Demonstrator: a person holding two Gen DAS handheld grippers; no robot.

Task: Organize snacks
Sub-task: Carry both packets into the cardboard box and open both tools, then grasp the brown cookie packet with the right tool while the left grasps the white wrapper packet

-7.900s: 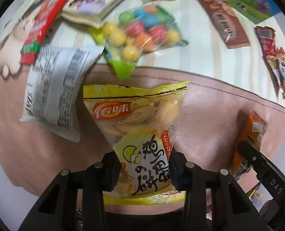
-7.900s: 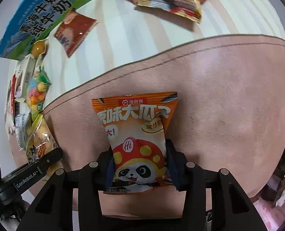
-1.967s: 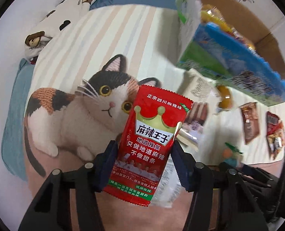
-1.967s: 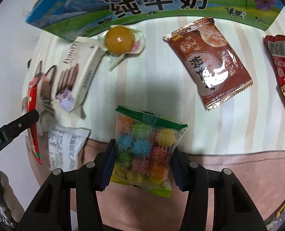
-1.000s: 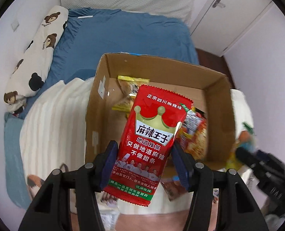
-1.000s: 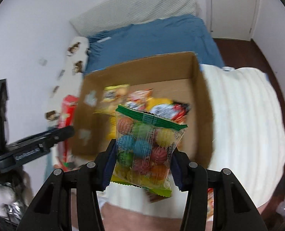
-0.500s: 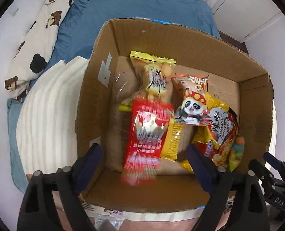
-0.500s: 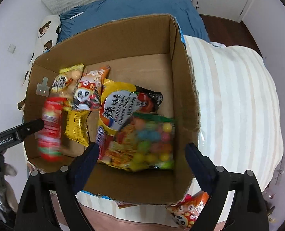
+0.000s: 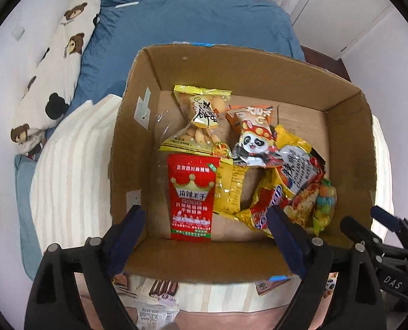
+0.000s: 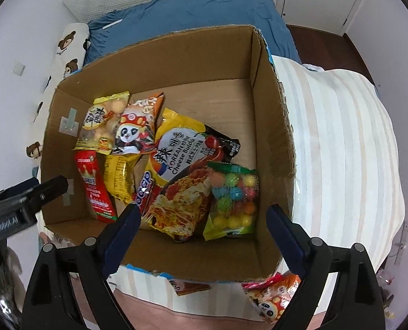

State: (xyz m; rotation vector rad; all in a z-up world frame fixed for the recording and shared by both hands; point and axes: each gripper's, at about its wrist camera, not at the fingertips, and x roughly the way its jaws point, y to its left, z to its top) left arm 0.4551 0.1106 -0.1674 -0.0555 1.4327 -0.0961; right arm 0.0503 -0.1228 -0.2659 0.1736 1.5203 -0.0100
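Observation:
An open cardboard box (image 9: 248, 63) (image 10: 272, 126) stands on the striped bed cover and holds several snack packs. The red crown packet (image 9: 191, 195) (image 10: 94, 189) lies flat at its left. The clear bag of coloured balls (image 10: 234, 200) (image 9: 323, 206) lies at its right, beside a noodle pack (image 10: 182, 170). A yellow biscuit bag (image 9: 201, 118) and an orange panda packet (image 9: 252, 137) lie at the back. My left gripper (image 9: 205, 220) and my right gripper (image 10: 202, 220) both hang open and empty above the box's near wall.
More snack packets lie on the cover in front of the box: a chocolate pack (image 9: 162, 288), a brown packet (image 10: 190, 286) and a panda packet (image 10: 272, 299). A blue quilt (image 9: 193, 27) and a bear-print pillow (image 9: 58, 63) lie behind the box.
Both grippers carried their packs from the bed cover to above the box and opened. The red packet and the ball bag fell in and now lie still on the box floor.

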